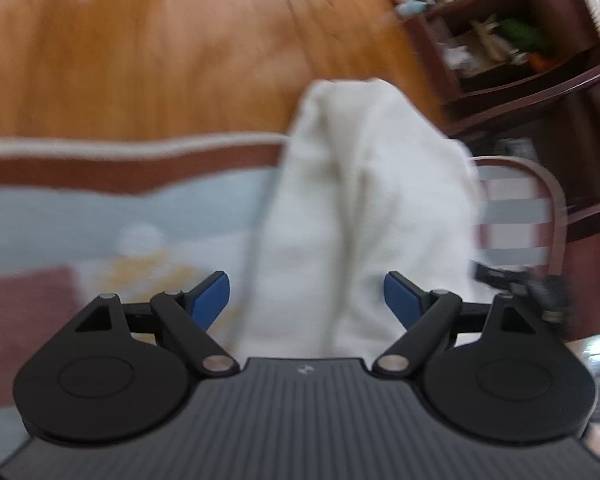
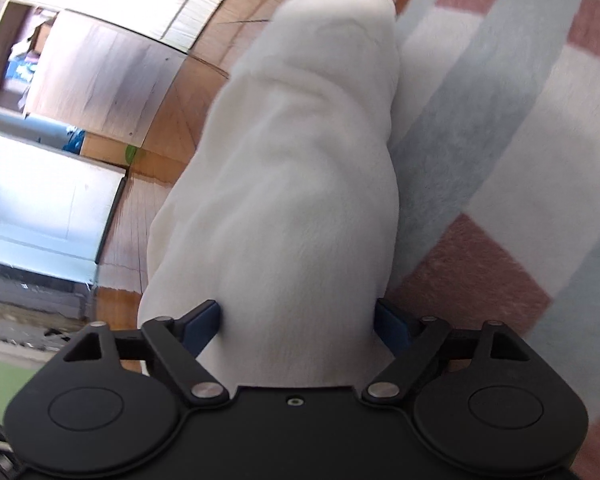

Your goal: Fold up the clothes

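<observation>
A white garment (image 1: 360, 184) lies in a long bunched ridge across the striped rug (image 1: 60, 216) and runs away from me onto the wooden floor (image 1: 160, 60). My left gripper (image 1: 306, 300) is open wide, its blue pads (image 1: 212, 300) standing on either side of the cloth's near end without pressing it. In the right wrist view the same white garment (image 2: 308, 152) fills the gap of my right gripper (image 2: 296, 324). That gripper is also open wide, with the cloth brushing both blue pads (image 2: 204, 326). Both views are blurred.
A dark wooden shelf unit (image 1: 540, 60) with small items stands at the right, with a curved wooden frame (image 1: 556, 208) beside it. The pink, grey and white rug (image 2: 500, 120) spreads right of the cloth. White furniture (image 2: 40, 184) lines the wooden floor (image 2: 172, 120) at the left.
</observation>
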Demonstrator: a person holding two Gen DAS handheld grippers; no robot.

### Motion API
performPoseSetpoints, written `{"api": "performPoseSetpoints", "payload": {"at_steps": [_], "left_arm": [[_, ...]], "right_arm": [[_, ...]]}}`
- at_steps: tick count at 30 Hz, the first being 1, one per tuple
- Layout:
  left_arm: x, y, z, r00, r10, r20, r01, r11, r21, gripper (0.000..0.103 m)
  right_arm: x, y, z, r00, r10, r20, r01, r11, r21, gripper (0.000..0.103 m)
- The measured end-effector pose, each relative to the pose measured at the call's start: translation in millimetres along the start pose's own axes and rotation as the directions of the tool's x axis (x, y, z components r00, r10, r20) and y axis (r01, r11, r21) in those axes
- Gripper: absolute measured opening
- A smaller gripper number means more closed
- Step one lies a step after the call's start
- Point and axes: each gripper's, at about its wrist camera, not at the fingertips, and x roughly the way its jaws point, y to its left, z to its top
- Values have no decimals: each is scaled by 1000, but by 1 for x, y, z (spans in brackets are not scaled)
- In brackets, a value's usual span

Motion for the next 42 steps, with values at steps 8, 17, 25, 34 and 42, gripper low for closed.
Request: {"api": "performPoseSetpoints", "payload": {"at_steps": [8, 17, 25, 34, 42], "left_arm": [[0, -46, -7, 998, -28, 61, 16, 981, 193, 33], [-13, -105, -36, 995, -20, 99, -12, 950, 312, 33], [3, -166, -57, 997, -3, 75, -26, 921, 388, 33], [57, -195, -47, 997, 80, 20, -82, 926, 368, 33], [125, -262, 0, 992, 123, 33, -125, 891, 435, 33]], "right_arm": [[-9, 40, -9, 998, 35, 53, -26, 985, -169, 47], [-80, 89, -50, 985, 30, 170, 43, 911, -409, 46], [-151, 63, -76, 952, 64, 298, 61, 918, -392, 46], [-171, 22, -47, 942, 94, 321, 38, 924, -381, 45], [-194, -7, 13, 894, 127, 429, 11, 952, -305, 45]]}}
